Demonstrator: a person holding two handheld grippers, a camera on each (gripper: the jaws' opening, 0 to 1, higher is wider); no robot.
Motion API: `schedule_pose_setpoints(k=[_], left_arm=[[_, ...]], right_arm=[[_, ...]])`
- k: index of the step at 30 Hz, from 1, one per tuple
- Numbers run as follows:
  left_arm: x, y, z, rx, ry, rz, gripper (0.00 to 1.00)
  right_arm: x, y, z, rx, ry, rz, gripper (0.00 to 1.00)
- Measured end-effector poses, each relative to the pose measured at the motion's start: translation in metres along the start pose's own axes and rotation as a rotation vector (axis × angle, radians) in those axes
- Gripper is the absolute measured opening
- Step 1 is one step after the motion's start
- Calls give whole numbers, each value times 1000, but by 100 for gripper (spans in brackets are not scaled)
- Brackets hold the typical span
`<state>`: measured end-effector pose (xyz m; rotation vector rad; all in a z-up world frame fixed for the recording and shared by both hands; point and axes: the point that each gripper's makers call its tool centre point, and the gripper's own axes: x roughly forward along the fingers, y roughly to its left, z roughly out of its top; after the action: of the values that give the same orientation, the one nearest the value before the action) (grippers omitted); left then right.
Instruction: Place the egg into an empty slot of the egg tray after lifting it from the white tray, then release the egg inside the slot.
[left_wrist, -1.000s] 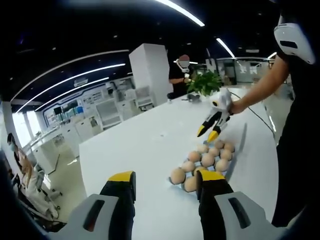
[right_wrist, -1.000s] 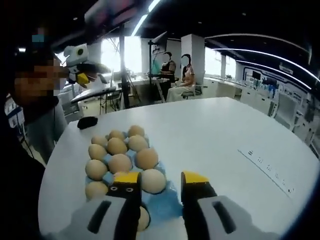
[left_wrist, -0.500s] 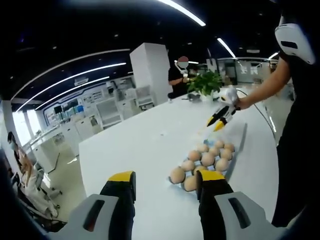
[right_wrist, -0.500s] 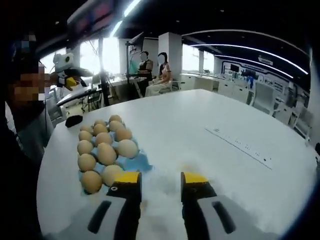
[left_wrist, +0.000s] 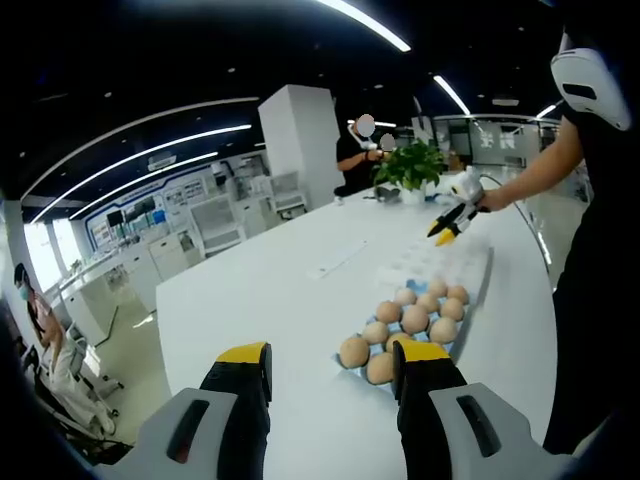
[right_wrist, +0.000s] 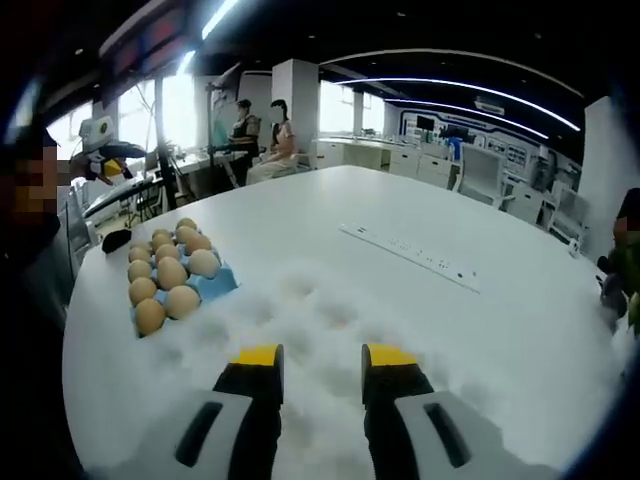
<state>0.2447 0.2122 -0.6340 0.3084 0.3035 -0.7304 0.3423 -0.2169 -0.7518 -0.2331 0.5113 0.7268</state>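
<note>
The egg tray (right_wrist: 212, 287) is lying on the white table (right_wrist: 420, 220), its long axis running away from the right gripper (right_wrist: 322, 361) toward the far left edge; brown eggs (right_wrist: 172, 273) are sitting in it. In the right gripper view, that gripper is hovering spread and empty over the white tray (right_wrist: 330, 315), whose dimpled slots are too washed out to read. In the left gripper view, the left gripper (left_wrist: 332, 358) is hanging parted and empty near the egg tray (left_wrist: 470, 310), the right gripper (left_wrist: 452, 215) beyond it. An office with ceiling light strips is surrounding the table.
</note>
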Motion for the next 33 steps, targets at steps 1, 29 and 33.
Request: schedule_pose_setpoints(k=[1,29,33], left_arm=[[1,0,0,0,-1,-1,49],[7,0,4,5,0,-9,49],[7,1,5,7,-3,-7,49]], right_arm=[[-3,-5,-2,4,1,-11,31],[-39,-69,-58,143,98,-226,26],[-38,-73,-59,169,103,-232,24]])
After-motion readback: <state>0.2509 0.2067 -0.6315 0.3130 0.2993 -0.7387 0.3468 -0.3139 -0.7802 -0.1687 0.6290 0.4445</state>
